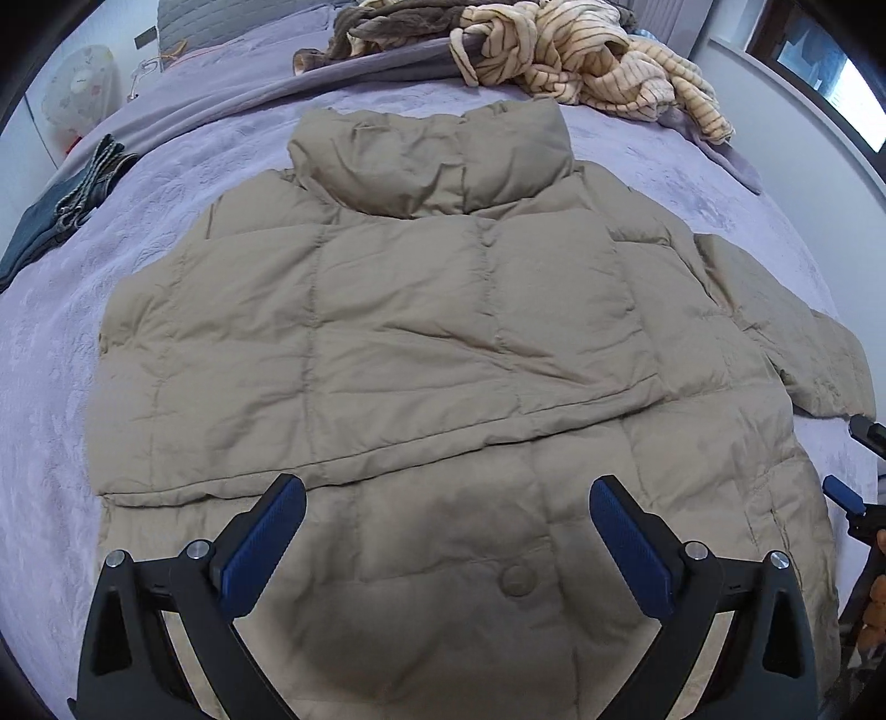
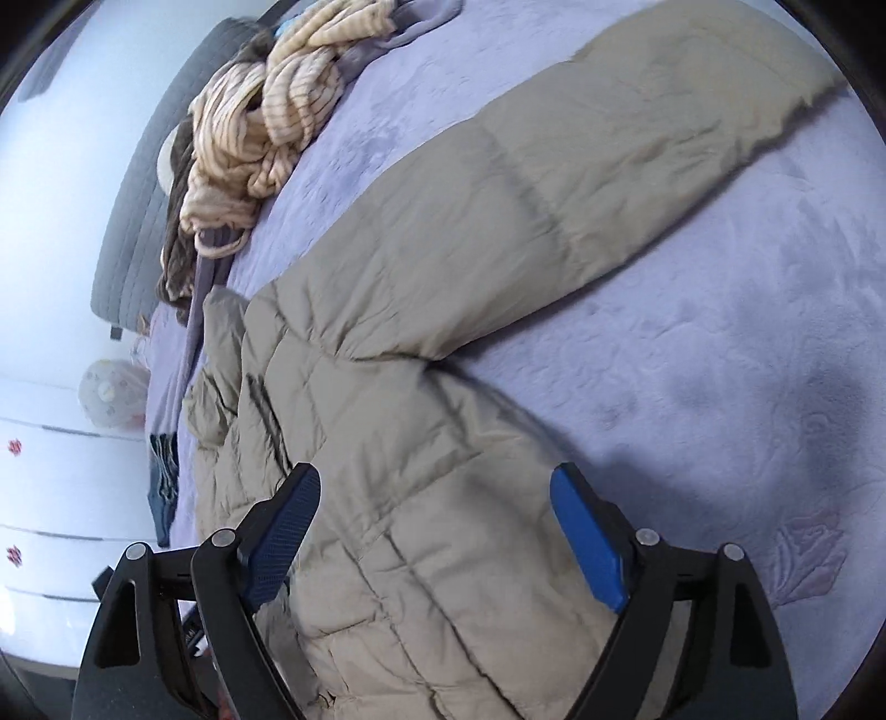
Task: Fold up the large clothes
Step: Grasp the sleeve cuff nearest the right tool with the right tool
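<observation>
A tan quilted puffer jacket (image 1: 421,332) lies spread on a lilac bedspread (image 1: 50,387), collar at the far end. Its left side is folded in over the middle; one sleeve (image 1: 797,343) sticks out at the right. My left gripper (image 1: 447,493) hangs open above the jacket's lower part, near a round button (image 1: 518,580), with nothing between its blue pads. In the right wrist view the same jacket (image 2: 421,443) runs up the frame, its sleeve (image 2: 581,183) stretched out to the upper right. My right gripper (image 2: 437,487) is open over the jacket's side, holding nothing.
A heap of striped cream clothing (image 1: 587,61) and a brown garment (image 1: 387,25) lies at the bed's far end. Folded jeans (image 1: 61,216) rest at the left edge. A small fan (image 1: 83,94) stands beyond the bed. White drawers (image 2: 55,498) show at the left.
</observation>
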